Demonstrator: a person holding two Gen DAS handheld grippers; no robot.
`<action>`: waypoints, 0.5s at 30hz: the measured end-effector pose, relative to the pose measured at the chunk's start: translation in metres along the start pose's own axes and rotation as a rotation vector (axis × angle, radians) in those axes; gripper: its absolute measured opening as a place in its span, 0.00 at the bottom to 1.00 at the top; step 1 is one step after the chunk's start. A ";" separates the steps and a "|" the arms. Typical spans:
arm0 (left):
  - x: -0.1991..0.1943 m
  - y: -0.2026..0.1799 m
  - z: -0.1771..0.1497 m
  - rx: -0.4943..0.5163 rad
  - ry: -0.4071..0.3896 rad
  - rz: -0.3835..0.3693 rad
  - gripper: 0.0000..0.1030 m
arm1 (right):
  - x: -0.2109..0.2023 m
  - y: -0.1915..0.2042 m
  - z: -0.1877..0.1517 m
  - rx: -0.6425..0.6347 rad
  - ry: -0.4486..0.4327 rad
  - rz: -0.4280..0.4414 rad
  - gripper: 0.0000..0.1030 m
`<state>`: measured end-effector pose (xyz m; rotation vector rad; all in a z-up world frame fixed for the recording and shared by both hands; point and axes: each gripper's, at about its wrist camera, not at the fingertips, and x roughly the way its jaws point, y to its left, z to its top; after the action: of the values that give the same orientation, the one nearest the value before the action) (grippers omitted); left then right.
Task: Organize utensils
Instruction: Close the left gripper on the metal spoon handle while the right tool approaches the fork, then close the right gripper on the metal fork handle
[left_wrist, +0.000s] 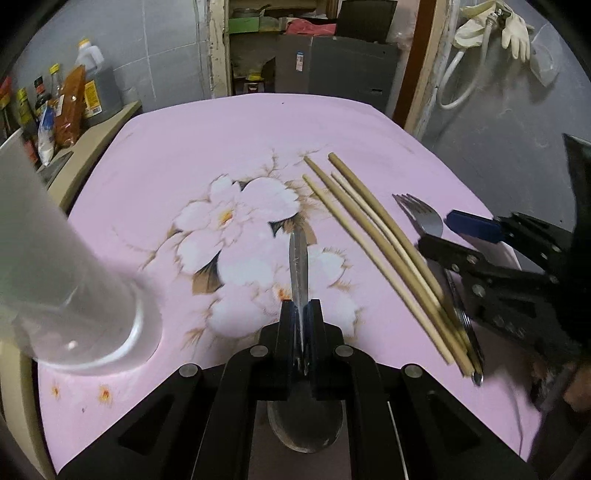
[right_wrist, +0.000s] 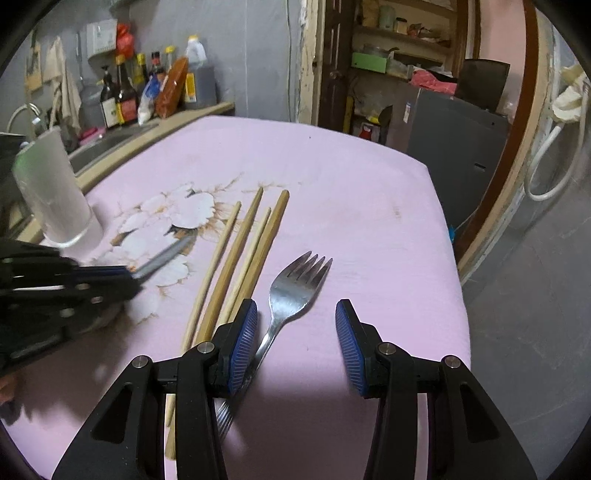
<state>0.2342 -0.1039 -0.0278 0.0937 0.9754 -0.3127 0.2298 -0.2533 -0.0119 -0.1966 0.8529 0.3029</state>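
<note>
The right gripper (right_wrist: 296, 345), jaws spread and empty, hovers over the fork (right_wrist: 291, 291), whose handle runs back beside its left pad. The left gripper (left_wrist: 301, 314) pinches the spoon (left_wrist: 300, 266) handle, near the cup (left_wrist: 74, 302).
</note>
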 end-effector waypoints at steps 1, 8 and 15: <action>-0.002 0.000 -0.001 0.002 0.003 -0.004 0.06 | 0.002 0.000 0.001 0.000 0.005 -0.002 0.40; 0.006 -0.008 0.008 0.065 0.041 0.017 0.07 | 0.005 0.000 0.003 -0.001 0.009 -0.018 0.40; 0.018 -0.016 0.014 0.129 0.071 0.034 0.14 | 0.006 -0.003 0.002 0.010 0.015 -0.012 0.40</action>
<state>0.2497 -0.1264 -0.0335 0.2405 1.0229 -0.3428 0.2363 -0.2538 -0.0150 -0.1949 0.8677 0.2866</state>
